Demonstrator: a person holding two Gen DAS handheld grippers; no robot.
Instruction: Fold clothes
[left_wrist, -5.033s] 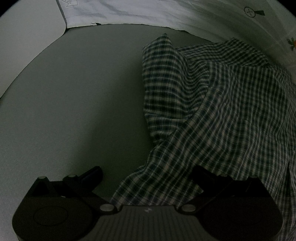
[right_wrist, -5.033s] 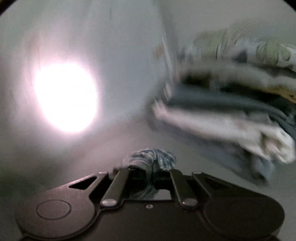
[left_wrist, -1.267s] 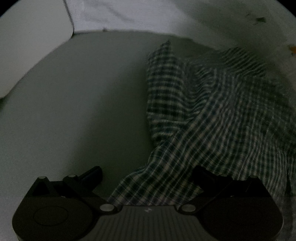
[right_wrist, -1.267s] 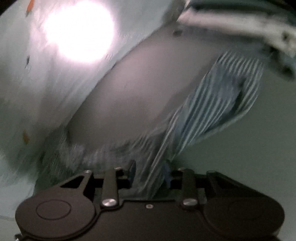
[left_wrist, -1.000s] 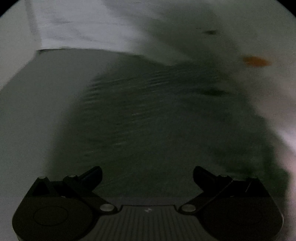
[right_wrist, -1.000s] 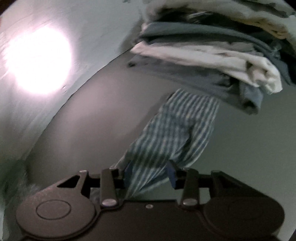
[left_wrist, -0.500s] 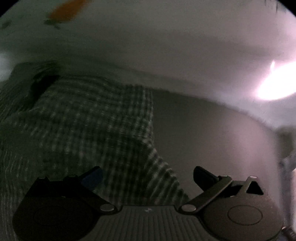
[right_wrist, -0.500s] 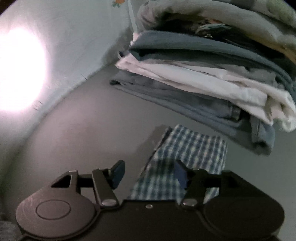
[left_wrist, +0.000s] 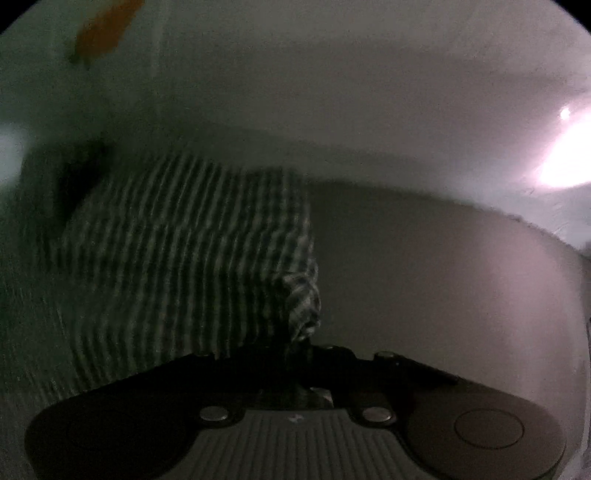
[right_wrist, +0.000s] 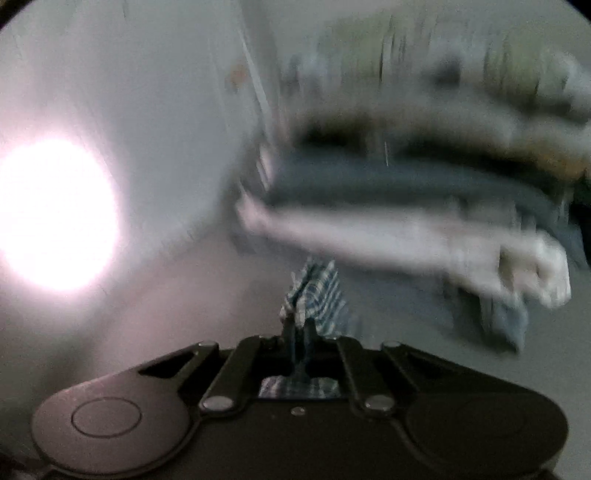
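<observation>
Left claw clamped on a bunched edge of the checked garment, which spreads toward ten o'clock over the grey bench. Right claw pinches another fold; stacked clothes at one o'clock.

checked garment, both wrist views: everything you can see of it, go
The checked garment is thin woven cloth, dark green and white in the dim left view, blue and white in the right. Most of it lies spread and rumpled on the grey surface. The left gripper is shut on a bunched edge; the right gripper pinches another bunched bit that stands up between its fingers. Both views are blurred; no seams or buttons are readable.
</observation>
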